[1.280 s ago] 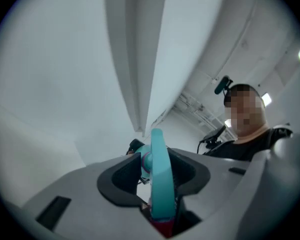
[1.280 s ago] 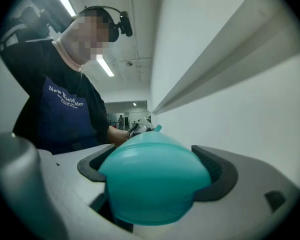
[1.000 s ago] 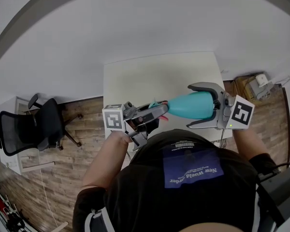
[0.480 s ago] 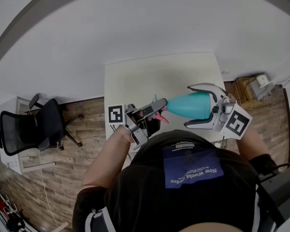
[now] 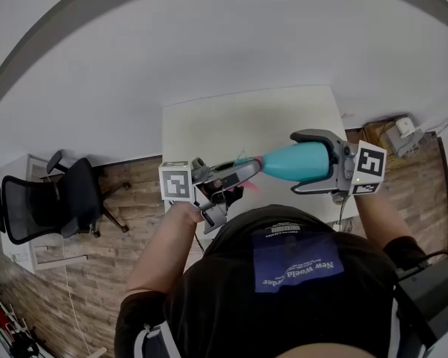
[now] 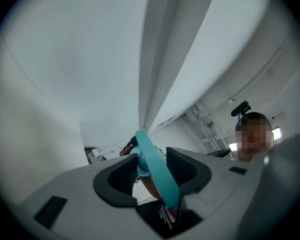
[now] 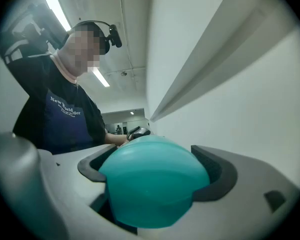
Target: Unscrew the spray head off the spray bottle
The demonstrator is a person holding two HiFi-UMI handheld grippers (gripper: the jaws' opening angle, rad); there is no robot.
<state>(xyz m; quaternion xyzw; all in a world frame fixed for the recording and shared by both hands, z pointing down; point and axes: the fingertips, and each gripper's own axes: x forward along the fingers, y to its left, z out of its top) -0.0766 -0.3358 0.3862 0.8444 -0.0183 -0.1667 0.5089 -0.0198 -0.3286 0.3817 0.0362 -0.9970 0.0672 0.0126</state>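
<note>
A teal spray bottle (image 5: 299, 162) is held level above the near edge of the white table (image 5: 239, 121). My right gripper (image 5: 319, 162) is shut on its wide body, and the rounded base (image 7: 150, 184) fills the space between its dark pads. The spray head (image 5: 243, 162), teal with a pink trigger, points left into my left gripper (image 5: 237, 176). In the left gripper view the head's teal top (image 6: 155, 164) runs between the two pads, close against the right one. The left jaws are opening with the head still between them.
A black office chair (image 5: 52, 200) stands on the wood floor at the left. A cardboard box (image 5: 392, 133) with a small device sits on the floor at the right of the table. A white wall runs behind the table.
Both grippers tipped with the bottle half a second ago and have turned back. The bottle stays level between them, a little higher than before.
</note>
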